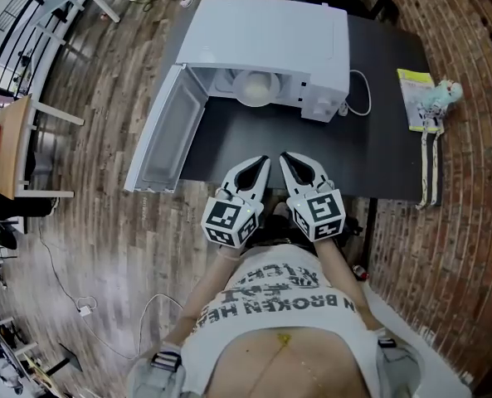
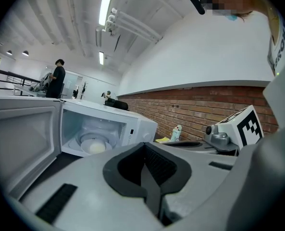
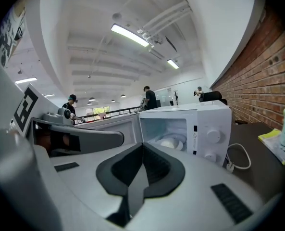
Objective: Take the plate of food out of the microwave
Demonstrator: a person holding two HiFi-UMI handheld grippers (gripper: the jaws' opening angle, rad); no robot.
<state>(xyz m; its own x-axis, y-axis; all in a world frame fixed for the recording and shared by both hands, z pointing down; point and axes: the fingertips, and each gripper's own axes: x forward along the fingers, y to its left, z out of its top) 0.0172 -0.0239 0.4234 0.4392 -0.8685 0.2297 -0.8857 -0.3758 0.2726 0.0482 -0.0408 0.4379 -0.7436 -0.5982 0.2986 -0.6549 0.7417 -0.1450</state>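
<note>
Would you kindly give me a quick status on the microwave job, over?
Both shut, empty: left hand-held gripper, right hand-held gripper, short of microwave. Its door open, plate inside. Nothing in the way.

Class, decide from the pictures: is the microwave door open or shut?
Open: the door stands swung wide, away from the microwave, and the plate inside shows.

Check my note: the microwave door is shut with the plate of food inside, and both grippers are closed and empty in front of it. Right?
Not quite. The microwave door is swung wide open, not shut; the head view shows it. The rest holds: the plate of food sits inside, and the left gripper and right gripper are closed and empty in front of it.
</note>
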